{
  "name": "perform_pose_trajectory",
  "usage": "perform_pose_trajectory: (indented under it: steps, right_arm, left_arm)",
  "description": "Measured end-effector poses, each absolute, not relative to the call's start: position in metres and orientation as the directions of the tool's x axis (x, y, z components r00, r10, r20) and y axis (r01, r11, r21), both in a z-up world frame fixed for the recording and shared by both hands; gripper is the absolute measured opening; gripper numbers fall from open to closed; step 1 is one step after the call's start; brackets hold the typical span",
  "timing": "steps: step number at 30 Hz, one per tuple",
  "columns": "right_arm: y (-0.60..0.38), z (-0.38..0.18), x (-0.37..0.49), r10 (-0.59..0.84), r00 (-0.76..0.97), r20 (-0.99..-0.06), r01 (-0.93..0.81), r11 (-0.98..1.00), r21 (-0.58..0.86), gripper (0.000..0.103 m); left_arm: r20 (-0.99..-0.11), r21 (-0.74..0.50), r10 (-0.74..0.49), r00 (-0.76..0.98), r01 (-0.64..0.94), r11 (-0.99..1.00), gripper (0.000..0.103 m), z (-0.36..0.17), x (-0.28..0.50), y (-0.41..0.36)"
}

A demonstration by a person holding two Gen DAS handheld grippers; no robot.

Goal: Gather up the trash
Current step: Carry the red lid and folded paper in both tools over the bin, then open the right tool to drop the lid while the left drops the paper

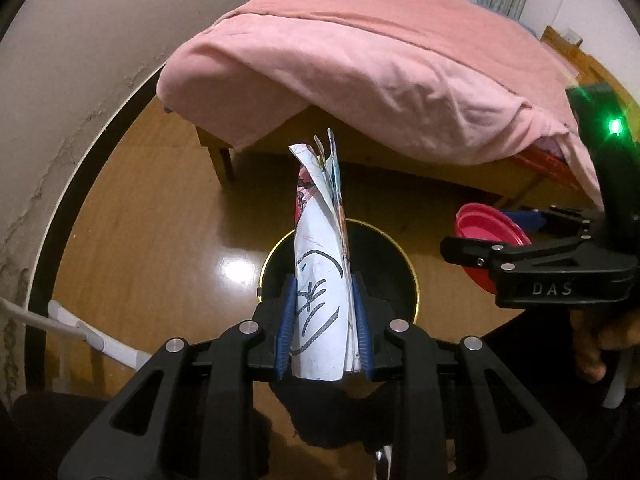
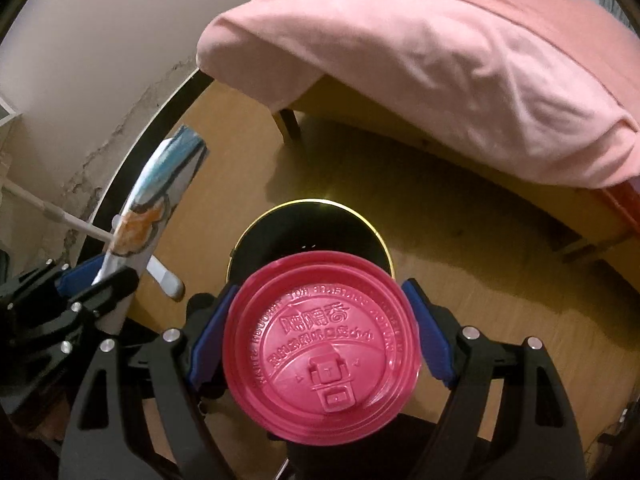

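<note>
My left gripper (image 1: 325,320) is shut on a folded, drawn-on paper (image 1: 320,264) that stands up between its blue pads, above a black bin with a gold rim (image 1: 414,280) on the floor. My right gripper (image 2: 316,328) is shut on a red plastic cup lid (image 2: 320,344), held flat over the same bin (image 2: 256,232). In the left wrist view the right gripper (image 1: 476,252) and the lid (image 1: 488,228) show at the right. In the right wrist view the left gripper (image 2: 92,280) and the paper (image 2: 156,196) show at the left.
A bed with a pink cover (image 1: 360,60) on a wooden frame (image 1: 224,160) stands behind the bin. The floor (image 1: 160,220) is glossy wood. A white wall with a dark baseboard (image 1: 80,180) curves along the left, with a white cable duct (image 1: 100,340) at its foot.
</note>
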State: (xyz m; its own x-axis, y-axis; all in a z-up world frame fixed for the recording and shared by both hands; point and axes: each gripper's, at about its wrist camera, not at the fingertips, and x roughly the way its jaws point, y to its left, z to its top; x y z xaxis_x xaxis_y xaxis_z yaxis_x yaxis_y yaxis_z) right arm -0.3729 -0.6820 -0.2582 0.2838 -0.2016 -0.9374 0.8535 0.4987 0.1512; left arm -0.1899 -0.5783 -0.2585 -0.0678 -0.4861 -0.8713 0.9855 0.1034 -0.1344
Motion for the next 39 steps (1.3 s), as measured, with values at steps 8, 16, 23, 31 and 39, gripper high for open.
perform_pose_trajectory:
  steps: [8, 16, 23, 31, 39]
  right_arm:
    - [-0.683, -0.262, -0.363, -0.183, 0.292, -0.939, 0.842, 0.514, 0.161, 0.080]
    - [-0.688, -0.264, -0.362, -0.186, 0.294, -0.937, 0.840, 0.518, 0.161, 0.080]
    - [-0.689, -0.264, -0.361, -0.180, 0.299, -0.937, 0.839, 0.517, 0.168, 0.085]
    - [-0.693, -0.264, -0.360, -0.182, 0.297, -0.937, 0.847, 0.504, 0.170, 0.090]
    - [-0.696, -0.264, -0.361, -0.179, 0.297, -0.938, 0.849, 0.498, 0.174, 0.090]
  left_arm:
    - [-0.883, -0.132, -0.464, -0.073, 0.987, 0.095, 0.026, -0.270, -0.190, -0.584]
    - [-0.882, -0.144, -0.462, -0.089, 0.986, 0.085, 0.027, -0.270, -0.190, -0.581]
    - [-0.887, -0.140, -0.454, -0.086, 0.986, 0.087, 0.027, -0.272, -0.190, -0.581]
    - [-0.890, -0.138, -0.448, -0.087, 0.987, 0.084, 0.027, -0.274, -0.191, -0.582]
    - [-0.892, -0.143, -0.442, -0.096, 0.987, 0.074, 0.048, -0.276, -0.193, -0.583]
